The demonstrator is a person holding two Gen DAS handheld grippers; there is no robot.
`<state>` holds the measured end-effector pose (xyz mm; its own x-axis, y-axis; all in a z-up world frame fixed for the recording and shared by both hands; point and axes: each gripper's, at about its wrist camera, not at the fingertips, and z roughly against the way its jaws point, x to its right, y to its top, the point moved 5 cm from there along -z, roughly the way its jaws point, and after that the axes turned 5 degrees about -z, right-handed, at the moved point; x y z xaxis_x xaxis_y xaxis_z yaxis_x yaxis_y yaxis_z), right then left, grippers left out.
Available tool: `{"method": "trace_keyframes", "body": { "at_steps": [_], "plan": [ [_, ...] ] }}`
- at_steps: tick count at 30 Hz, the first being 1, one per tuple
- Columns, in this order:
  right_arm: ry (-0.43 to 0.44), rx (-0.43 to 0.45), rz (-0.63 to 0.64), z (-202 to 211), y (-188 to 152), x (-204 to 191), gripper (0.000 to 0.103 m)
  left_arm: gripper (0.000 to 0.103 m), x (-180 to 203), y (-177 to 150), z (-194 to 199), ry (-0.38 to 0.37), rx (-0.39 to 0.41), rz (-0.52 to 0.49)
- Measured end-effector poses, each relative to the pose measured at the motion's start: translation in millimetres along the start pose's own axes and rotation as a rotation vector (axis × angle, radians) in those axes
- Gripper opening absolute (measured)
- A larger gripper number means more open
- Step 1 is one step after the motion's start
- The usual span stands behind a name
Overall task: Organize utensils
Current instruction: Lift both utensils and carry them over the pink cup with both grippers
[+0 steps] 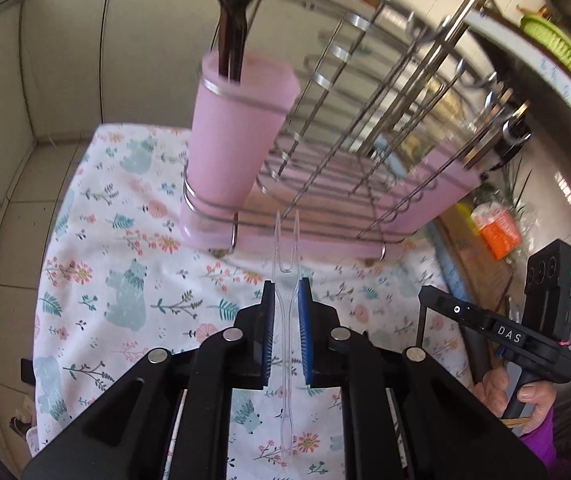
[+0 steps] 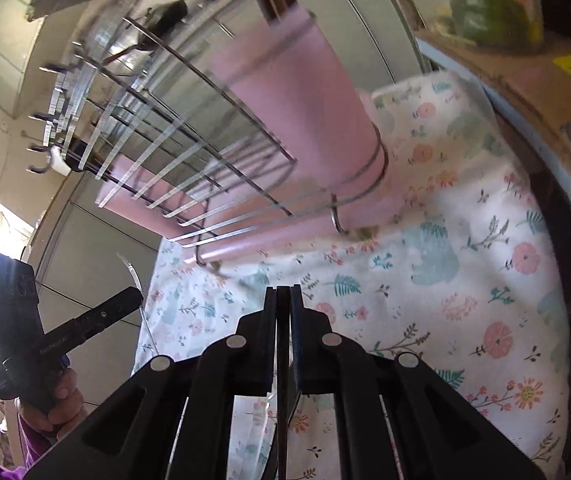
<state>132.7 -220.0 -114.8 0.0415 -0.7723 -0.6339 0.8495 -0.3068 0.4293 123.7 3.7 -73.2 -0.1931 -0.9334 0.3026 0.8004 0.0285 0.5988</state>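
Fork [image 1: 285, 264] pinched in left gripper [image 1: 286, 292], tines toward rack [image 1: 365, 168].

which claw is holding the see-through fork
The left claw: the clear plastic two-pronged fork stands between its blue pads. The right claw is shut on a thin dark utensil instead.

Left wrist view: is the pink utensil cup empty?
No, dark utensil handles stand up out of the pink cup in the wire rack.
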Motion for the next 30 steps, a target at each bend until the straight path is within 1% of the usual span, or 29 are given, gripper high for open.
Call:
{"method": "trace_keyframes", "body": {
  "at_steps": [1, 5, 6, 8, 11, 12, 13, 14, 15, 16, 17, 20, 22, 25, 30],
  "plan": [
    [0.017, 0.018, 0.011, 5.8, 1.7, -3.7, 0.006, 0.000, 2.4, 2.9, 4.8, 0.000, 0.028, -0.002],
    [0.029, 0.077, 0.049, 24.7, 8.2, -13.9, 0.006, 0.000, 6.2, 12.9, 26.5, -0.006, 0.129, -0.012],
    [0.027, 0.086, 0.057, 28.3, 9.4, -15.9, 0.006, 0.000, 7.2, 14.8, 30.4, -0.001, 0.141, -0.021],
    [0.022, 0.096, 0.063, 33.0, 10.7, -17.5, 0.006, 0.000, 10.0, 16.1, 31.2, -0.005, 0.132, -0.035],
    [0.021, 0.095, 0.057, 33.6, 10.6, -17.7, 0.006, 0.000, 11.1, 10.3, 15.7, -0.029, 0.042, -0.045],
    [0.021, 0.095, 0.055, 34.6, 9.0, -16.2, 0.006, 0.000, 11.5, 7.0, 7.6, -0.040, -0.002, -0.039],
    [0.020, 0.094, 0.052, 33.6, 9.0, -14.8, 0.006, 0.000, 12.3, 4.0, -4.8, -0.055, -0.062, -0.032],
    [0.020, 0.092, 0.050, 32.1, 8.7, -14.3, 0.006, 0.002, 13.4, 0.2, -16.9, -0.057, -0.114, -0.033],
    [0.023, 0.089, 0.047, 30.9, 7.4, -12.8, 0.006, 0.004, 13.6, -2.9, -30.0, -0.046, -0.163, -0.035],
    [0.025, 0.085, 0.045, 29.6, 7.1, -11.8, 0.006, 0.008, 12.9, -5.8, -41.0, -0.033, -0.198, -0.037],
    [0.024, 0.082, 0.044, 28.3, 6.1, -10.3, 0.006, 0.009, 12.9, -7.2, -51.8, -0.020, -0.232, -0.043],
    [0.023, 0.073, 0.039, 25.9, 5.3, -6.2, 0.006, 0.010, 10.5, -10.3, -83.6, 0.031, -0.328, -0.048],
    [0.022, 0.071, 0.034, 26.3, 5.7, -3.8, 0.006, 0.010, 7.3, -12.4, -101.2, 0.060, -0.374, -0.047],
    [0.020, 0.073, 0.027, 27.6, 7.2, 0.2, 0.006, 0.010, 3.5, -14.8, -118.9, 0.086, -0.413, -0.034],
    [0.019, 0.083, 0.019, 31.5, 9.4, 4.6, 0.006, 0.010, 1.3, -16.8, -127.4, 0.087, -0.394, -0.019]
  ]
}}
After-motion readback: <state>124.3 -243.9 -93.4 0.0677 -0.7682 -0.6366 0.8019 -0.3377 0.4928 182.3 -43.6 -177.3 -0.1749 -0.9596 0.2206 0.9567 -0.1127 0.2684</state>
